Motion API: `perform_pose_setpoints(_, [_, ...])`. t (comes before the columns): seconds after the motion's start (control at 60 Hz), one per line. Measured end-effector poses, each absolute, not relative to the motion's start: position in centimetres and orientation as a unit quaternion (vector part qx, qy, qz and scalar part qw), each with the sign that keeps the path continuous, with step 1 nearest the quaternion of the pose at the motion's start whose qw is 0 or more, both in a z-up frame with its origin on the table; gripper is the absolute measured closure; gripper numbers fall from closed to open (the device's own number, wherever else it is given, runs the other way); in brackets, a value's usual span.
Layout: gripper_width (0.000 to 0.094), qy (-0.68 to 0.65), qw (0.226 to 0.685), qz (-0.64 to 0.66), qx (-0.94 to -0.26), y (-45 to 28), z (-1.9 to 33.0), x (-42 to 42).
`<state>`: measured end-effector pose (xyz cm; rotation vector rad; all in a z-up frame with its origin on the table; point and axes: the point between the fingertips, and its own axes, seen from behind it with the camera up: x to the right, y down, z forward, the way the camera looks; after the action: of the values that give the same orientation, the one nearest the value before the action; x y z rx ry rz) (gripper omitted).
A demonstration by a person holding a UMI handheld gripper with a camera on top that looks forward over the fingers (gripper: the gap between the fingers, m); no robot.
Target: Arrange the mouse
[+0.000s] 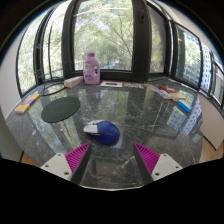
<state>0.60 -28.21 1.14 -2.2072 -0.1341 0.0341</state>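
The claw (111,152) hangs spread over a glass tabletop (140,108), its two pink pads (76,157) wide apart and gripping nothing. Just ahead of the fingers, slightly left of the gap's middle, lies a blue mouse (102,130) with a pale front part, resting on the glass and clear of both pads. Farther ahead and to the left sits a dark round mat (60,107). Beyond it, at the far side of the tabletop near the windows, stands a pink bottle (91,68), upright. Small pink and yellow items lie well off to the right, too small to identify.
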Motion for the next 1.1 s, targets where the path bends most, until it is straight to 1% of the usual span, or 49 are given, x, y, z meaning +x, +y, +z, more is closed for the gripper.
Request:
perform_pose_setpoints(0.167, [0.0070, -0.081, 0.445, 0.015, -0.892, -23.2, 0.0, -0.8])
perform_pose_setpoints(0.233, [0.0082, -0.084, 0.441, 0.025, -0.893, -21.8, -0.4, -1.3])
perform_pose_setpoints(0.517, [0.0091, -0.056, 0.440, 0.030, -0.896, -16.1, -0.9, -0.4])
perform_pose_setpoints(0.6, [0.0172, -0.050, 0.438, 0.021, -0.897, -15.0, -1.4, 0.2])
perform_pose_setpoints(0.683, [0.0306, -0.053, 0.442, 0.020, -0.895, -14.5, -1.4, -0.1])
perform_pose_setpoints(0.733, [0.0426, -0.060, 0.443, 0.023, -0.894, -14.3, -1.5, -0.6])
perform_pose_setpoints(0.967, [0.0568, -0.026, 0.444, -0.019, -0.895, -14.3, -1.3, -0.4])
perform_pose_setpoints(1.1, [0.0584, 0.010, 0.441, -0.043, -0.896, -14.4, -0.3, -0.5])
